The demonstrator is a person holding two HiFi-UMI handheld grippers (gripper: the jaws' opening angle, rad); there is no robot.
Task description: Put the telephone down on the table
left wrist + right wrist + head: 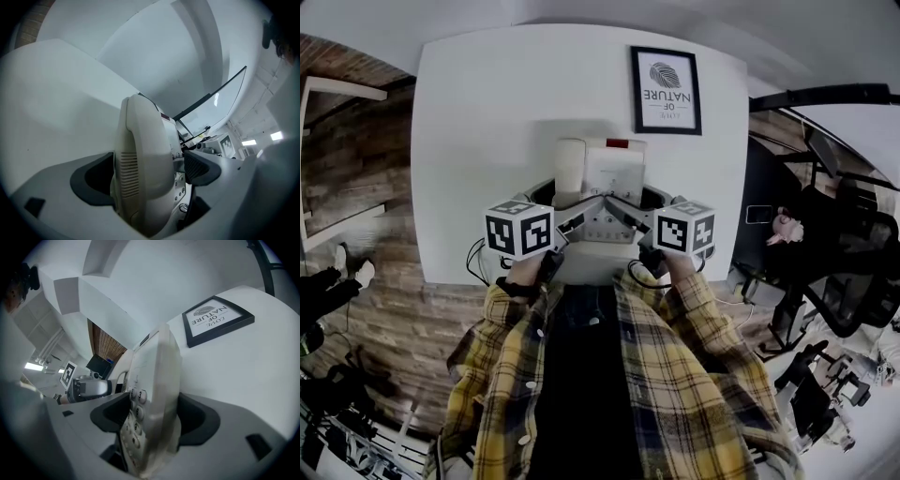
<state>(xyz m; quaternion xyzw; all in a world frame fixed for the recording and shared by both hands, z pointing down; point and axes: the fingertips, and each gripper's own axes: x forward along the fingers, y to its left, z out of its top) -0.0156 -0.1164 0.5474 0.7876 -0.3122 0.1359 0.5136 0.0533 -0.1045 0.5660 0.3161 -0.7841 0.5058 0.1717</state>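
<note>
A cream desk telephone (pixel 602 183) sits over the near part of the white table (pixel 487 112), held from both sides. My left gripper (pixel 555 204) is shut on its handset side; the ribbed handset (pixel 140 173) fills the space between the dark pads. My right gripper (pixel 649 208) is shut on the keypad side, where the number keys (pixel 136 401) and the phone's edge stand upright between the jaws. Whether the phone's base touches the table is hidden.
A black-framed print reading "LOVE OF NATURE" (pixel 666 89) lies flat at the table's far right. Brick-patterned flooring (pixel 356 159) runs along the left. A black chair and gear (pixel 825 244) stand to the right. Cables (pixel 478 258) hang at the table's near edge.
</note>
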